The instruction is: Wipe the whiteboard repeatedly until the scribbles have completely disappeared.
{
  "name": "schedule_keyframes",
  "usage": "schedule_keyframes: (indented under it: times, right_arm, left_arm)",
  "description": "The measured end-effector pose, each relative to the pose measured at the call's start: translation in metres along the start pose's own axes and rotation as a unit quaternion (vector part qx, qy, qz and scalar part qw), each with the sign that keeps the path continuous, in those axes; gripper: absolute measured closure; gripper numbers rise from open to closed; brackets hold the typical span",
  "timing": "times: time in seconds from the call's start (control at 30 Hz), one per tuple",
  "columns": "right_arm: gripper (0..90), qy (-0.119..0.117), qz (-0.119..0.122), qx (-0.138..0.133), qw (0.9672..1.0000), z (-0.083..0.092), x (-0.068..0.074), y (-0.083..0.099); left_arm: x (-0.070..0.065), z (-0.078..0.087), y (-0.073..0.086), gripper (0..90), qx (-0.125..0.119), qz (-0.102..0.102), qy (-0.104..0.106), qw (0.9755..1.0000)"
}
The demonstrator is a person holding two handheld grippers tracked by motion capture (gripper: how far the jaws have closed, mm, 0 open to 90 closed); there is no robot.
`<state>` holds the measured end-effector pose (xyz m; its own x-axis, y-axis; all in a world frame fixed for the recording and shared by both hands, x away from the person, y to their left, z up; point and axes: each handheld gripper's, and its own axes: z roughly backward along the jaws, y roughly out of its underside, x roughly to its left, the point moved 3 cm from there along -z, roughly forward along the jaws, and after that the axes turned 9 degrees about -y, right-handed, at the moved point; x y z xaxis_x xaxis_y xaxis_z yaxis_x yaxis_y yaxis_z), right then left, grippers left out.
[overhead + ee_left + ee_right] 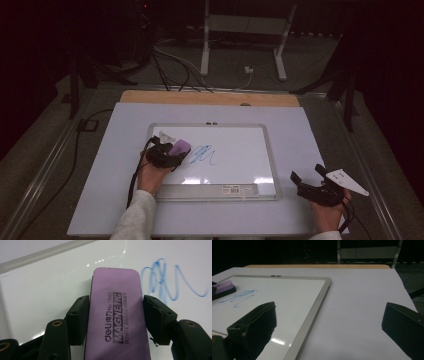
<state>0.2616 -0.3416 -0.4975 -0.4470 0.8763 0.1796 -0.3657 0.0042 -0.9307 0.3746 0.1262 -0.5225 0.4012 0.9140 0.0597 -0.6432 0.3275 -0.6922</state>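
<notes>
Your left gripper point(172, 154) pinches the purple whiteboard eraser point(117, 315) by its long sides, both pads pressed against it in the left gripper view, at the left of centre in the high view. The eraser sits low over the whiteboard point(235, 172), its far end just left of the blue scribble point(205, 155), with bare white surface running from the scribble to the board's right frame. In the left gripper view the board's grey frame point(37, 256) crosses the upper left corner, well apart from the eraser. Your right gripper point(312, 182) rests at the lower right of the high view, off the board and near the right edge of the pale worktop point(300, 130), its jaws spread wide with nothing between them. In the right gripper view the board's rounded corner point(327, 281) lies ahead at centre, and open worktop stretches to the right of it up to the wooden strip point(317, 266) along the top.
</notes>
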Motion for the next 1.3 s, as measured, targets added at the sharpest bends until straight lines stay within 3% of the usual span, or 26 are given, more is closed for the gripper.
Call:
schedule_keyframes:
  times: [0.17, 0.4, 0.6, 0.77, 0.83, 1.0, 1.17, 1.27, 1.3]
  right_arm:
    - [0.0, -0.001, 0.002, 0.001, 1.0, -0.001, 0.001, 0.0]
    - [0.0, 0.0, 0.004, 0.003, 1.0, -0.001, 0.002, 0.0]
    - [0.0, 0.0, 0.006, 0.003, 1.0, -0.001, 0.002, 0.0]
    - [0.0, 0.002, 0.005, 0.003, 1.0, 0.0, 0.001, 0.0]
    - [0.0, 0.003, 0.008, 0.004, 1.0, -0.001, 0.002, 0.0]
    - [0.0, 0.002, 0.011, 0.006, 0.9999, -0.002, 0.003, 0.0]
    - [0.0, 0.002, 0.012, 0.006, 0.9999, -0.002, 0.003, 0.0]
    - [0.0, 0.002, 0.012, 0.006, 0.9999, -0.003, 0.003, 0.0]
    - [0.0, 0.002, 0.012, 0.006, 0.9999, -0.003, 0.003, 0.0]
  left_arm:
    - [-0.002, 0.0, 0.0, 41.8, 0.0, -0.006, 0.007, 1.0]
    - [-0.024, 0.003, 0.001, 41.9, -0.001, -0.041, 0.038, 0.9984]
    - [-0.03, 0.006, 0.001, 42.0, 0.004, -0.052, 0.049, 0.9974]
    - [-0.02, 0.002, -0.001, 42.1, -0.002, -0.035, 0.008, 0.9994]
    - [-0.017, 0.001, -0.002, 42.1, -0.001, -0.023, 0.004, 0.9997]
    - [-0.024, 0.003, -0.002, 42.1, 0.001, -0.036, -0.003, 0.9993]
    - [-0.038, 0.006, 0.0, 42.1, -0.002, -0.049, 0.02, 0.9986]
    - [-0.049, 0.008, 0.002, 42.1, -0.008, -0.067, 0.045, 0.9967]
    - [-0.051, 0.008, 0.002, 42.1, -0.009, -0.073, 0.043, 0.9964]
